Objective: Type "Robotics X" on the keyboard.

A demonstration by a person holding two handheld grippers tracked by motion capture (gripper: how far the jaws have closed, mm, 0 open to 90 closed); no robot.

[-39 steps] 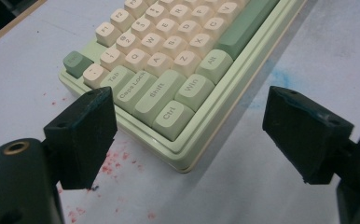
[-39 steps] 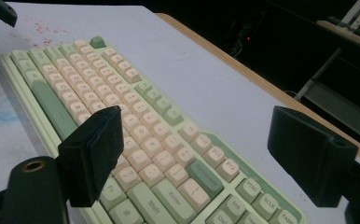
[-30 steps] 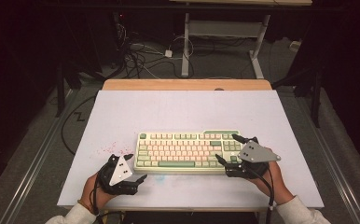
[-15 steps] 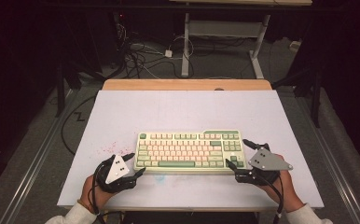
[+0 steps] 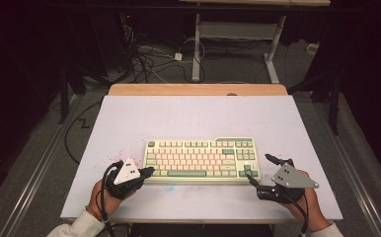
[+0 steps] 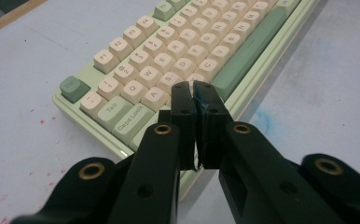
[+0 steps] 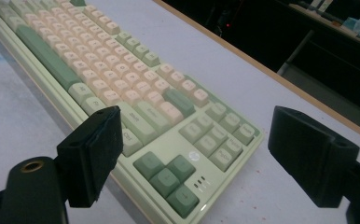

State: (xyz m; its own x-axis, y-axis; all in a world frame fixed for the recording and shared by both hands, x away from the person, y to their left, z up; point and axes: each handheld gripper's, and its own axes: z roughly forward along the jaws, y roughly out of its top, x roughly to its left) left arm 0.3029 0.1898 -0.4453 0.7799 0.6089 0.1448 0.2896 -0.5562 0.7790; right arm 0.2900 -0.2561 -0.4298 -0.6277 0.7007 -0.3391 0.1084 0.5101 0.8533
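Your left gripper (image 6: 194,88) has just been closing and now sits clenched on nothing, tips over the keyboard (image 5: 201,159) at its seven o'clock corner, likely ready to poke a key. Your right gripper (image 7: 194,149) gapes wide around the five o'clock corner (arrow keys legible in the right gripper view, mere blurs from above).

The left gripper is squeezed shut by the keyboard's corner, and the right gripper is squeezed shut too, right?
Not quite. The left gripper is shut at the keyboard's near corner, but the right gripper is open: the right gripper view shows its jaws standing wide apart, with the keyboard's arrow-key corner between them and nothing pressed.
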